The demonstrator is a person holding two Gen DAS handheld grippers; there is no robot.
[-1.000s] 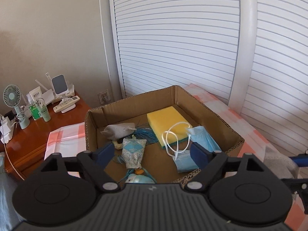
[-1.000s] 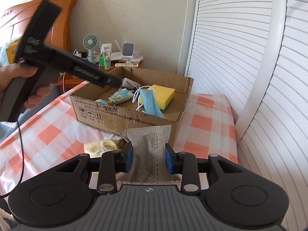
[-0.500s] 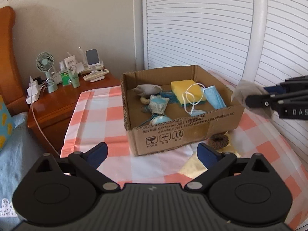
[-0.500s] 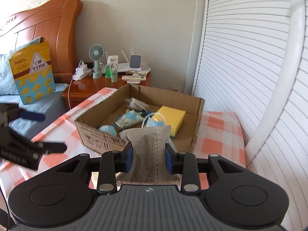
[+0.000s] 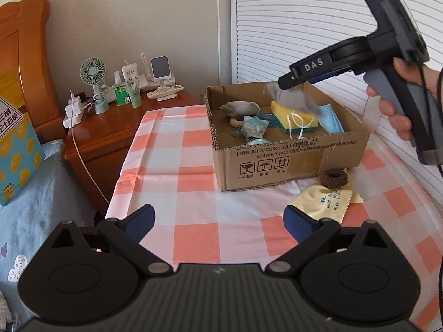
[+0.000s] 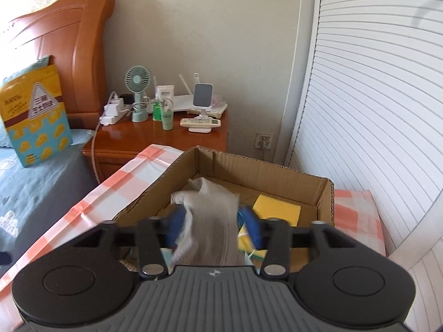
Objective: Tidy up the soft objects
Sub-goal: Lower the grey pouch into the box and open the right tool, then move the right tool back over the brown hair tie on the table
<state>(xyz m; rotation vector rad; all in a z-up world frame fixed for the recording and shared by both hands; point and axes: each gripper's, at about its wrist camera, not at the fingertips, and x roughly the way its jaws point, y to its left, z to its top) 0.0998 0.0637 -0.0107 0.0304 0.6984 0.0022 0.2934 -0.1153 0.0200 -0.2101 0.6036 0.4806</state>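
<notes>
Stood wide apart over the checked tablecloth (image 5: 193, 171), the left gripper (image 5: 218, 218), nothing between its pads. Ahead, a cardboard box (image 5: 290, 160) holding a yellow sponge (image 5: 293, 113), a blue face mask (image 5: 329, 119) and a grey pouch (image 5: 241, 108). In front of the box, on the cloth, a brown scrunchie (image 5: 333, 178) beside a yellow wipe (image 5: 324, 199). To the right, over the box, the right gripper (image 6: 214, 227), jaws just opened, grey cloth (image 6: 213, 227) loose between the blue pads and hanging above the sponge.
</notes>
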